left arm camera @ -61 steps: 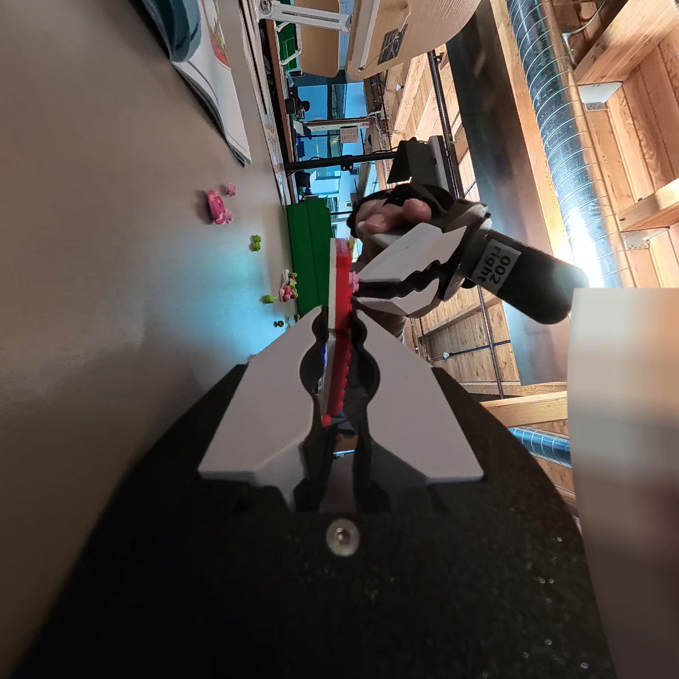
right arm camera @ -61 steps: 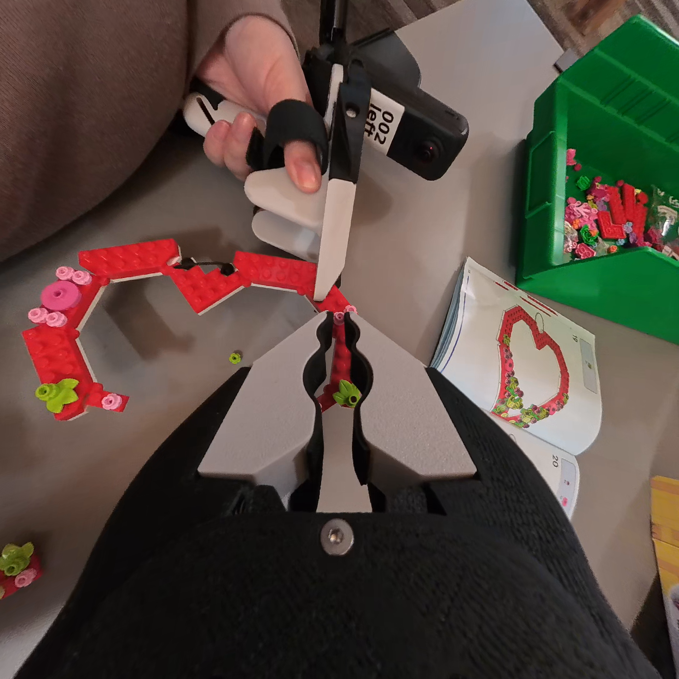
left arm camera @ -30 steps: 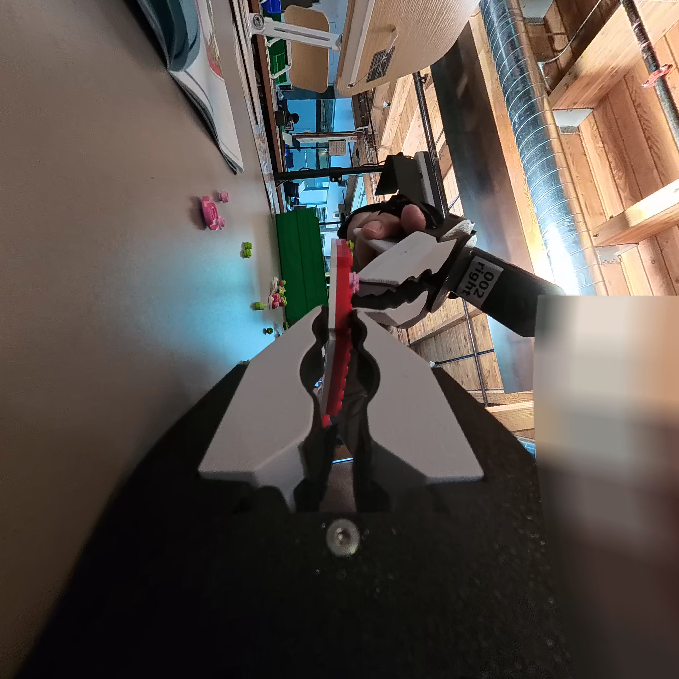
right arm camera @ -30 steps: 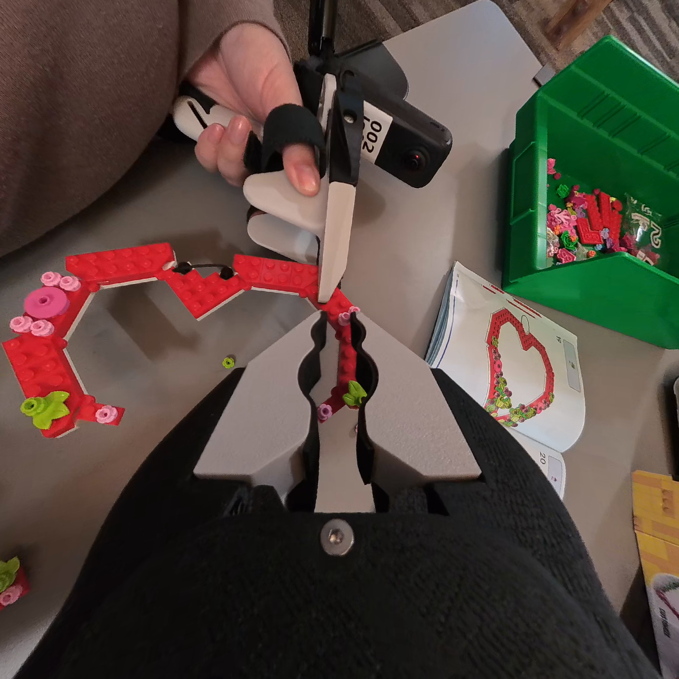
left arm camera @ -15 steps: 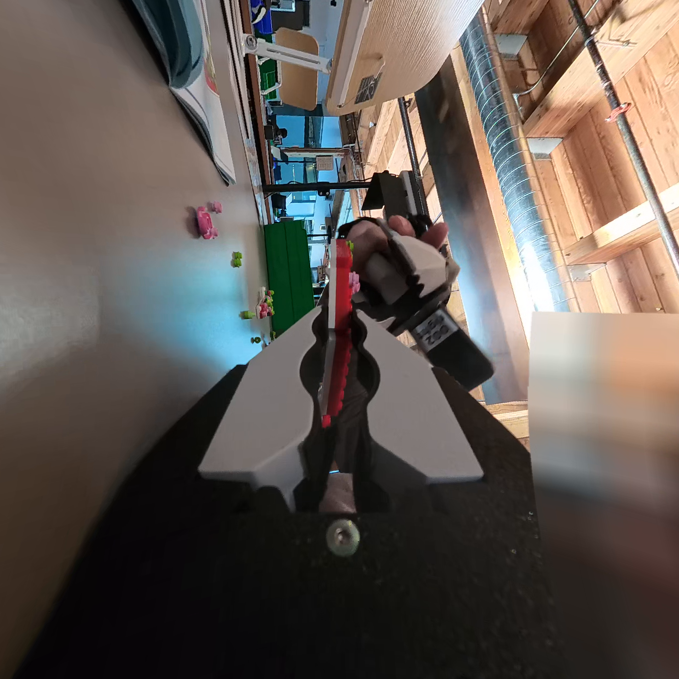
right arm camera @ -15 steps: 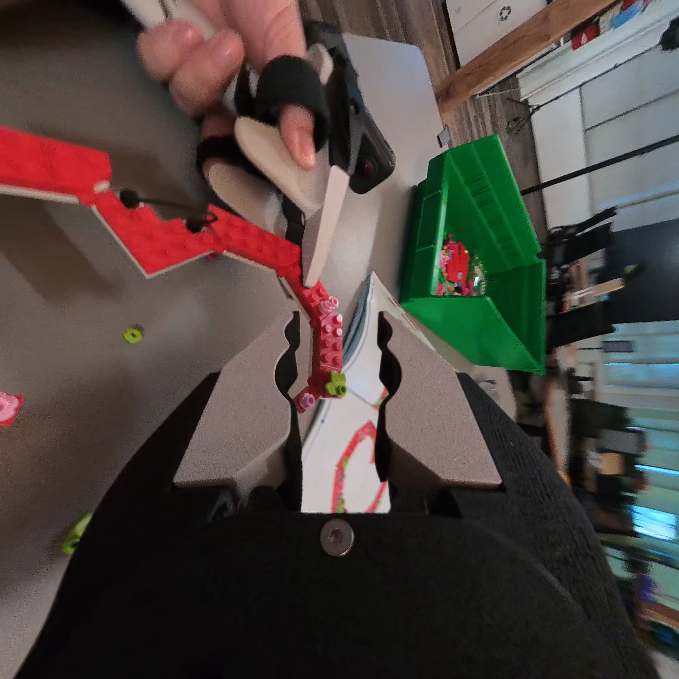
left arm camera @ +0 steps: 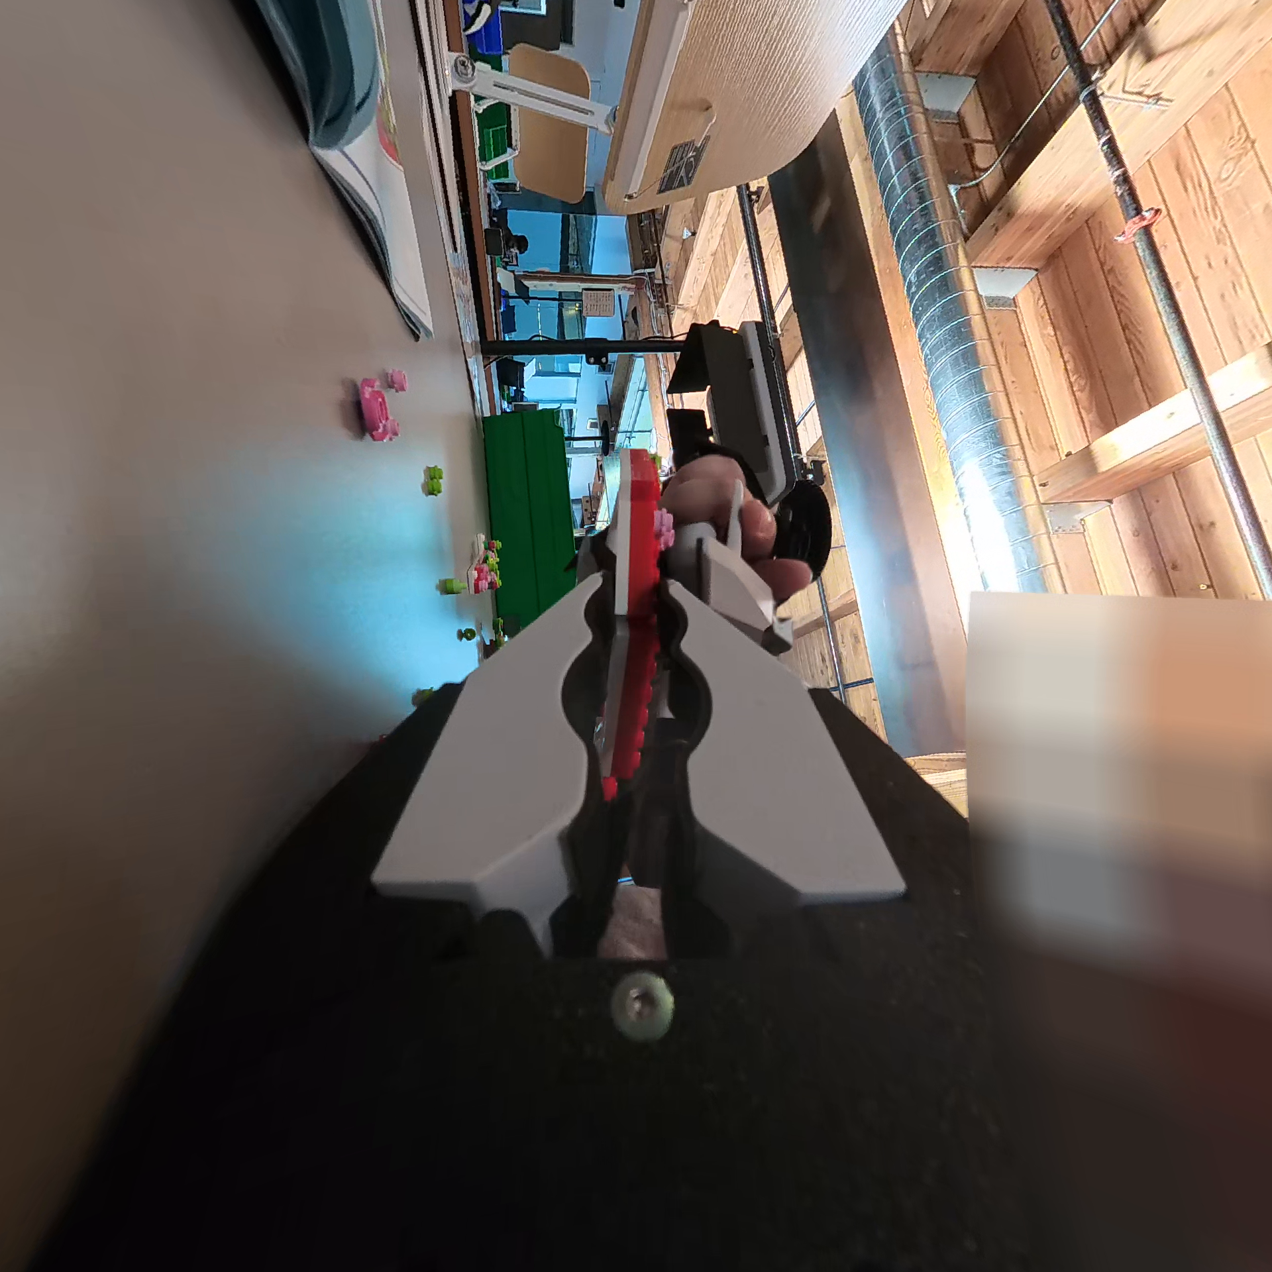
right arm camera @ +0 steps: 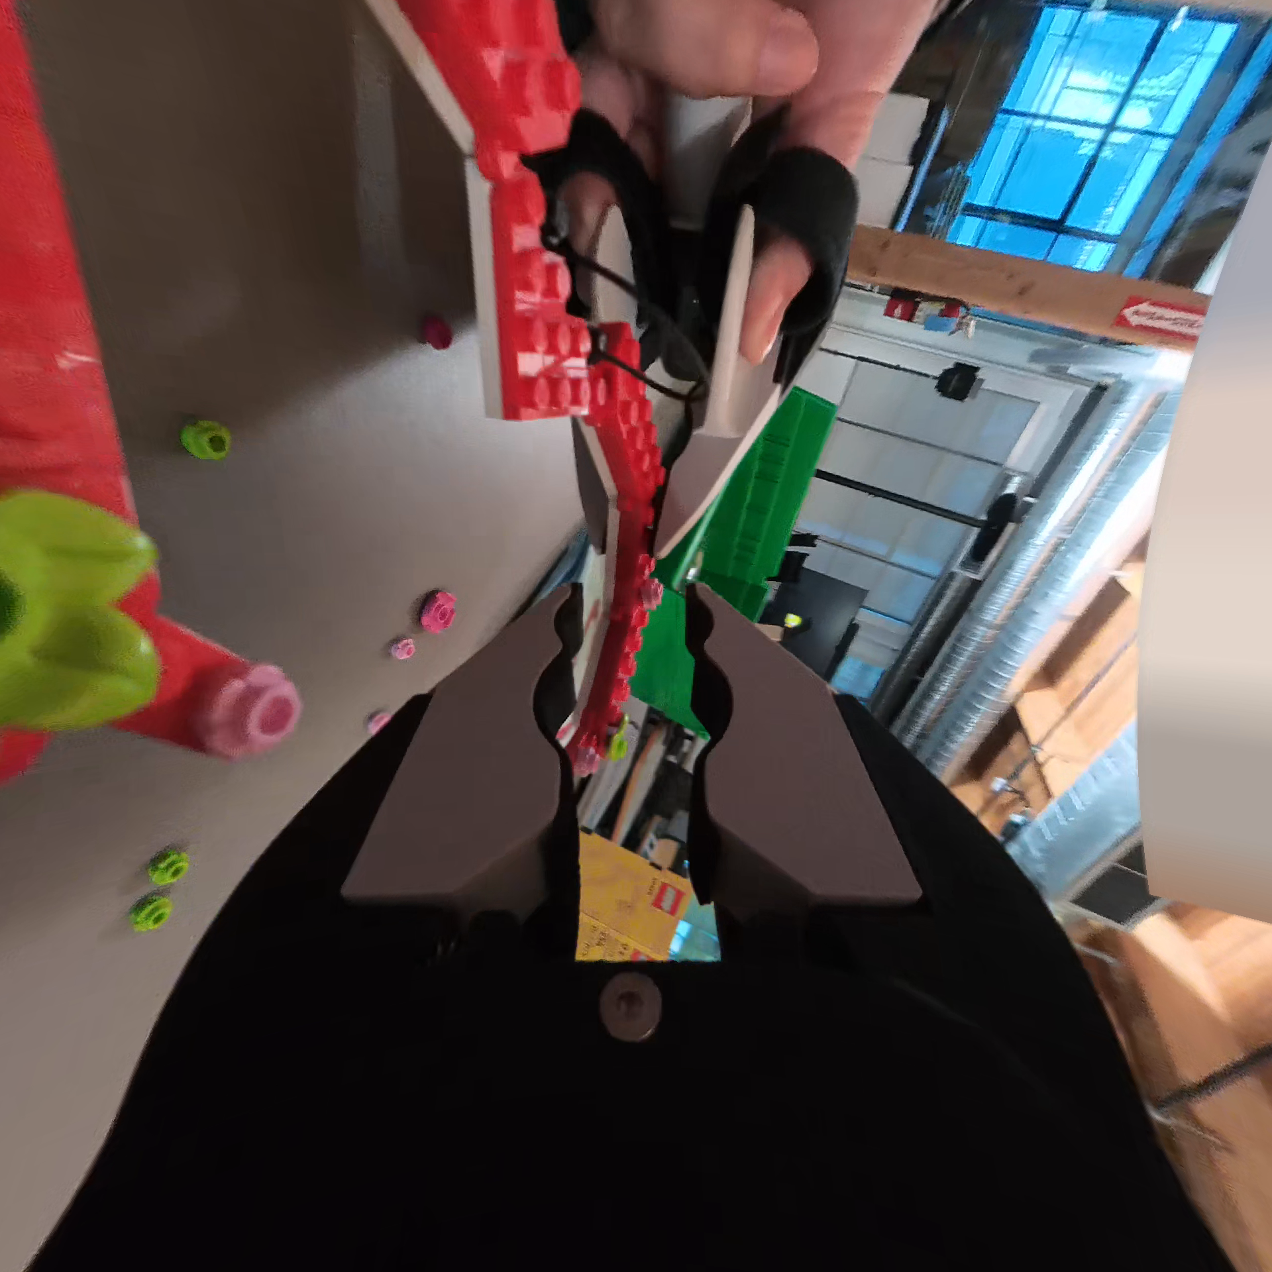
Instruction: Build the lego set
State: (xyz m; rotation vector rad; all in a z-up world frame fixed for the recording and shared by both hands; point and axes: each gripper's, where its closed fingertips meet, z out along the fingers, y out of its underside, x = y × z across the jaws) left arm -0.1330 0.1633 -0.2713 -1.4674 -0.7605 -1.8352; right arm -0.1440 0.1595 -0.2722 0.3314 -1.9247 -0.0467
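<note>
Lego heart frame [left arm camera: 637,619] is what you have in hand. In the left wrist view it stands edge-on, running from the middle of the picture up toward 12 o'clock, and your left gripper [left arm camera: 633,606] is clenched on it, jaws tight against both faces. At 1 o'clock from the tips, the right gripper [left arm camera: 729,585] comes in against the frame, close by a pink flower stud [left arm camera: 664,526]. At 10 o'clock, loose pink pieces [left arm camera: 377,413] and lime pieces [left arm camera: 433,480] lie on the table [left arm camera: 172,550], with the green bin [left arm camera: 530,523] beyond and the instruction booklet [left arm camera: 385,206] at 11 o'clock.

In the right wrist view your right gripper [right arm camera: 630,606] is released: its jaws stand apart on either side of a thin red arm of the frame [right arm camera: 623,606], which runs between them without clear contact. That arm carries a pink stud [right arm camera: 586,757] and a lime stud [right arm camera: 617,745] at its near end. At 12 o'clock your hand [right arm camera: 723,82] and the left gripper [right arm camera: 661,495] hold the frame higher up. At 9 o'clock another stretch of the frame looms blurred, with a lime leaf [right arm camera: 69,612] and a pink flower [right arm camera: 258,709].

You seem to be mid-handover or re-gripping, with the frame lifted off the table. Next, the move calls for you to close the right gripper squarely on the thin arm before the left lets go; squeeze gently, since the joint between plates could pop apart.
</note>
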